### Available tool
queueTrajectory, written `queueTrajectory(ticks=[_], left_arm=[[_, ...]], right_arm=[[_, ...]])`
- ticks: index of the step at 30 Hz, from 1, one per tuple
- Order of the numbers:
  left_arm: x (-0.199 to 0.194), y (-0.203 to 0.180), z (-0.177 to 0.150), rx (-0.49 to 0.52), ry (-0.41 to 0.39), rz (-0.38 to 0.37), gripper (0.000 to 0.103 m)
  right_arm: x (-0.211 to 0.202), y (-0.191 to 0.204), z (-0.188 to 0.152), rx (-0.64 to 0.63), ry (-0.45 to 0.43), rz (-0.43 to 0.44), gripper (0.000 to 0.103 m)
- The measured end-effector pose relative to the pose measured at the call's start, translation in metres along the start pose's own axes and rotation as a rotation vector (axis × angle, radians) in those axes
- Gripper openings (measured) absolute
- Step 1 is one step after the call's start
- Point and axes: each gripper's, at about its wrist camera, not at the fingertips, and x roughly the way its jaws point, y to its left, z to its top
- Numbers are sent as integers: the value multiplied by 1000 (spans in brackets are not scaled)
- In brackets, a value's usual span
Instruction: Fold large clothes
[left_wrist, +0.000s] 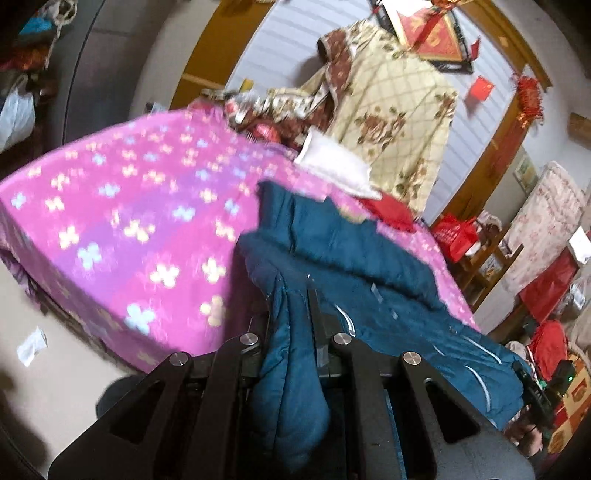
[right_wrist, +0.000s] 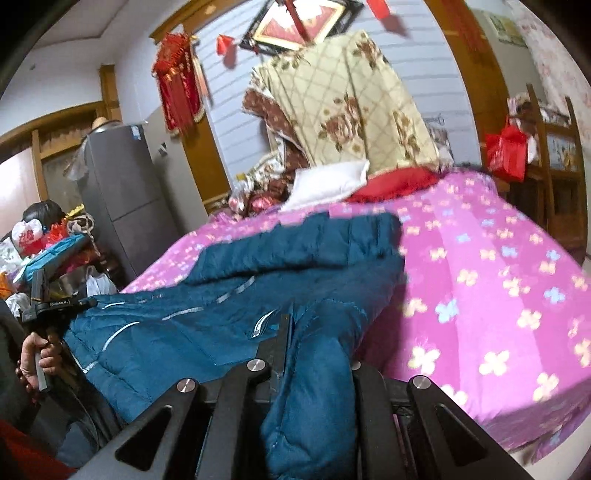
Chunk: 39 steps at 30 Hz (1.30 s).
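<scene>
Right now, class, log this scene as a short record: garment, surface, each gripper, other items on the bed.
garment: teal quilted jacket, near edge lifted, far part lying on the bed
surface: bed with pink flowered sheet
left gripper: shut on the jacket's edge
right gripper: shut on the jacket's edge
other items: white pillow, red cloth at the far end
</scene>
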Motion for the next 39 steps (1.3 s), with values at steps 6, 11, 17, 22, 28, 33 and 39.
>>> queueTrajectory(ticks=[6,11,17,22,28,33,39], left_arm=[[-38,-23,20,64,-66,44,9],[-75,-29,32,57,-163,18,9],[-55,-24,37,22,-152,50,9],[-30,-27,50,9,-108,86,9],[-18,-52,86,43,-201,64,9],[37,-58,132,31,-234,56,9],[170,-64,153,138,-201,224,9]], right_arm=[[-28,18,25,-42,-54,8,9],[-60,38,40,-66,-109,41,9],[-56,40,48,-39,-113,47,9],[-28,27,48,40,-72,23,9],[-15,20,83,39,-161,-7,9],[35,0,129,73,-241,-15,9],[143,-39,154,78,-192,-91,9]])
